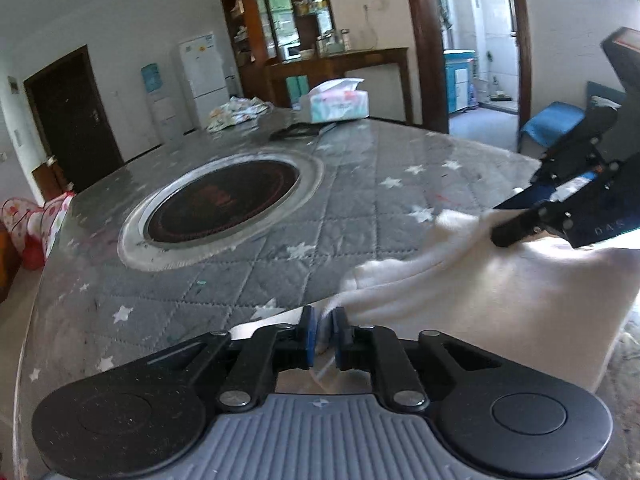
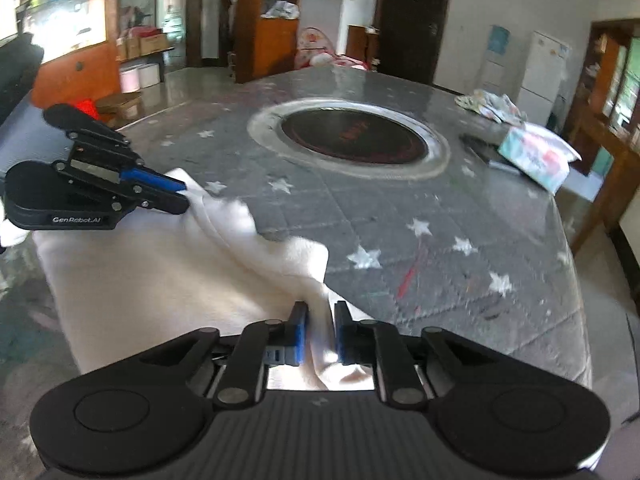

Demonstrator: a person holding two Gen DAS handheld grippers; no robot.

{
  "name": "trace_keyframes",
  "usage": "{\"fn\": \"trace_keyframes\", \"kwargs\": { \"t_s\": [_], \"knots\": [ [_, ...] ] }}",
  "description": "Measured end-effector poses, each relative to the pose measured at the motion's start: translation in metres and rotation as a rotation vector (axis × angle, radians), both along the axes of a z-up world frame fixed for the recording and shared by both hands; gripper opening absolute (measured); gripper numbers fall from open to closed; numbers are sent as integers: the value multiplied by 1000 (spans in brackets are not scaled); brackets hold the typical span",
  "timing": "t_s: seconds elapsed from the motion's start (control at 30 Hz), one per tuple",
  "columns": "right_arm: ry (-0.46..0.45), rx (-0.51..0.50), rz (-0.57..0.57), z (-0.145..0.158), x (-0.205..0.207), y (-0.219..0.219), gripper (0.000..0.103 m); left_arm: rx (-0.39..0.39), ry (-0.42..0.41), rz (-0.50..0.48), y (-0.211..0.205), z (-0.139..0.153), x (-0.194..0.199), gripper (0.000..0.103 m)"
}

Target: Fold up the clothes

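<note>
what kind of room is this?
Likely a home dining or living room: a round table under a quilted star cover with a built-in cooktop, a white fridge by the wall, and a wooden cabinet with shelves.

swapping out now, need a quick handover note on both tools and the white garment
Left tool: jaws nearly shut, white garment edge between the pads.
Right tool: same, a thicker fold of the cloth between its pads; whether either pinch is firm is unclear.
Garment: bunched at the near edge of the star-print table cover, part hanging off the edge.
Done: both corners brought onto the table.
Left: spread flat, fold, stack.
</note>
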State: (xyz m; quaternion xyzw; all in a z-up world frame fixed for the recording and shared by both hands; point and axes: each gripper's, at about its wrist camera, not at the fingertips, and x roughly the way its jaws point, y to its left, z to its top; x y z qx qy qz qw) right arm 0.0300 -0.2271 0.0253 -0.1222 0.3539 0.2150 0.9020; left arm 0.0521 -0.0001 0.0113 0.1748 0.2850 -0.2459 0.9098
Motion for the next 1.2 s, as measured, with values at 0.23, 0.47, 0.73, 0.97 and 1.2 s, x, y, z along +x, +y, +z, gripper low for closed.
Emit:
{"fn": "trace_keyframes", "kwargs": {
  "t_s": [0.23,0.47,0.73,0.97,1.2],
  "knots": [
    [-25,61,-64,18,-4,-11,25,-70,-58,97,14,16,-6,21],
    [13,136,30,33,-8,16,24,-126,-67,-10,9,34,-52,21],
    [77,140,0,10,12,41,23,-116,-10,-73,-6,15,-80,21],
    [50,80,-44,-1,22,50,23,-120,14,-67,-7,4,-81,21],
    [28,90,-29,9,21,60,24,-147,18,-49,-4,1,-81,27]
  ]
}}
